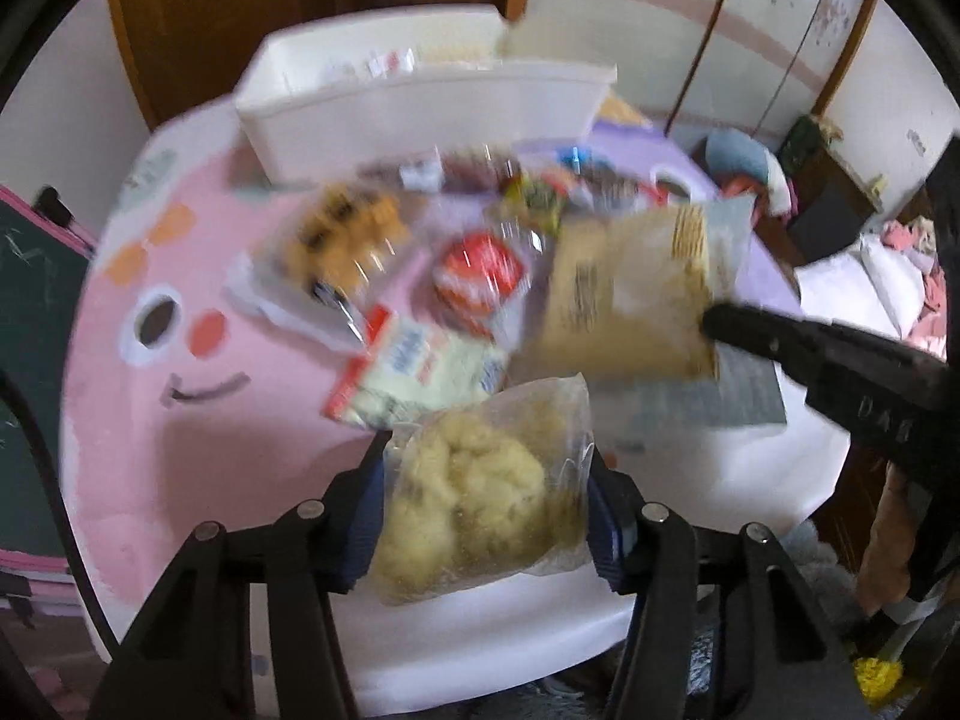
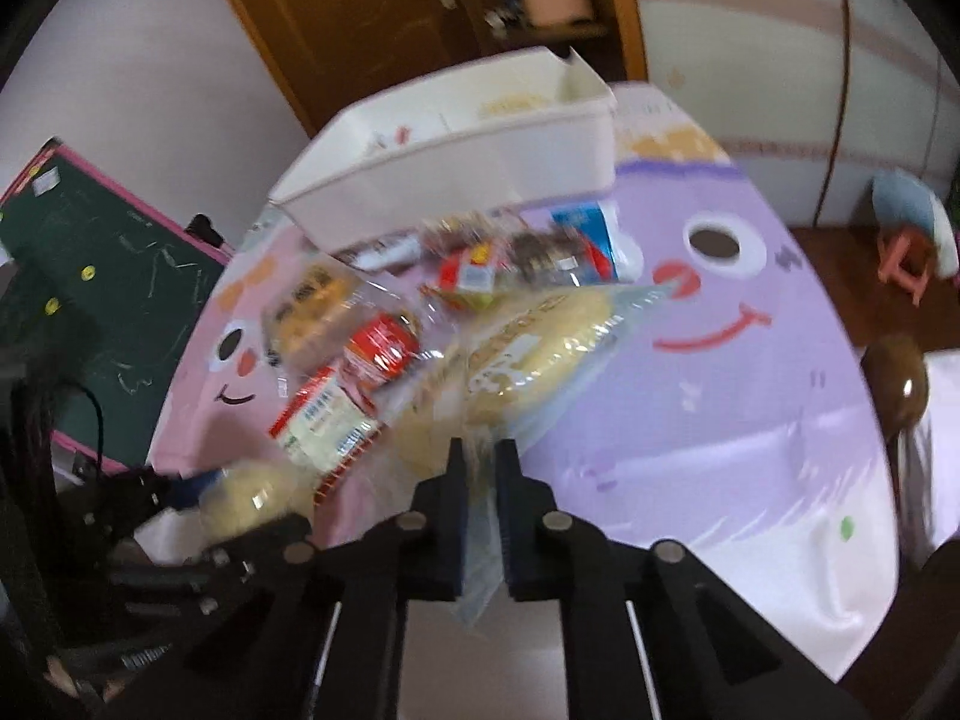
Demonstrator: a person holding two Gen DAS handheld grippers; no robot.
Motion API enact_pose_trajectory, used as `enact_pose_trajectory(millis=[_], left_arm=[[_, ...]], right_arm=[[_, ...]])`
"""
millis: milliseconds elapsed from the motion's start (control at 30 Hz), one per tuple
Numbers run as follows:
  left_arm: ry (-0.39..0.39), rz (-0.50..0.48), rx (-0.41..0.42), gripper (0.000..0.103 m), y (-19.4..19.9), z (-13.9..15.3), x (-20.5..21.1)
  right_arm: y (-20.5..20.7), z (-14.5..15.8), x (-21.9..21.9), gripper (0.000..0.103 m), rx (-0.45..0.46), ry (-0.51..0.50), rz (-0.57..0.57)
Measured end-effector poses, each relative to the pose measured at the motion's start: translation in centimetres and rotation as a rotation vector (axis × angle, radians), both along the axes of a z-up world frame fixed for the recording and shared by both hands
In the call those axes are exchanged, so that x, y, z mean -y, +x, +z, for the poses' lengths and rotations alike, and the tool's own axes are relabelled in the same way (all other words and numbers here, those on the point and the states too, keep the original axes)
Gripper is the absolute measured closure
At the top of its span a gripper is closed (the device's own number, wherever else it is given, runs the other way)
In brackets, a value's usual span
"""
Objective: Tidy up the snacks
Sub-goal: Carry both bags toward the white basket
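Left gripper [image 1: 486, 480] clamping pale crumbly snack bag [image 1: 480, 492], long axis running up-frame; right gripper [image 2: 480, 480] pinching clear wrapper edge of beige biscuit pack [image 2: 528, 348], slanting toward upper right.

Right gripper arm [image 1: 888, 420]: raised letters on its black side, roughly "DAB", uncertain.
Red-and-white snack packet [image 2: 327, 420]: printed lines, too blurred to read.
Tan snack bag [image 1: 630, 300]: dark print block, illegible.
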State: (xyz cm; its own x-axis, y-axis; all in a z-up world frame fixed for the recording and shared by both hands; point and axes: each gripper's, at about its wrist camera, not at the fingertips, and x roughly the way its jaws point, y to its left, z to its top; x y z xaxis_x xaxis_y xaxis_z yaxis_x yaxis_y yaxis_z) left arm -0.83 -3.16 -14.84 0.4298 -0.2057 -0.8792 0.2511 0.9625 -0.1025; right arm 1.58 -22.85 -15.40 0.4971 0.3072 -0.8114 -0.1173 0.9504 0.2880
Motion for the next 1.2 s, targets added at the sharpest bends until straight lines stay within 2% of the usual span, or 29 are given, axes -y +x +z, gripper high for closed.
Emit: enact_pose_trajectory(millis=[133, 367, 600, 767, 933, 1200], left_arm=[[-0.022, 0.037, 0.079, 0.048, -0.3, 3.3, -1.8], [-0.057, 0.076, 0.122, 0.048, 1.0, 7.5, -4.0], [-0.044, 0.076, 0.196, 0.048, 4.9, 12.5, -4.1], [-0.016, 0.096, 0.245, 0.048, 10.3, 16.0, -4.3], [0.008, 0.125, 0.283, 0.048, 16.4, 18.6, -4.7], [0.021, 0.181, 0.305, 0.048, 26.0, 20.1, -5.1]], right_arm=[[-0.4, 1.7, -0.2, 0.099, 0.031, 0.003, 0.027], [-0.7, 5.9, -1.2, 0.101, 0.119, -0.015, 0.088], [1.9, 11.6, -1.6, 0.101, 0.259, -0.060, 0.110], [6.4, 15.4, -1.2, 0.101, 0.367, -0.118, 0.080], [12.6, 18.0, -1.4, 0.101, 0.421, -0.160, 0.040], [22.0, 19.1, -2.4, 0.101, 0.431, -0.190, -0.031]])
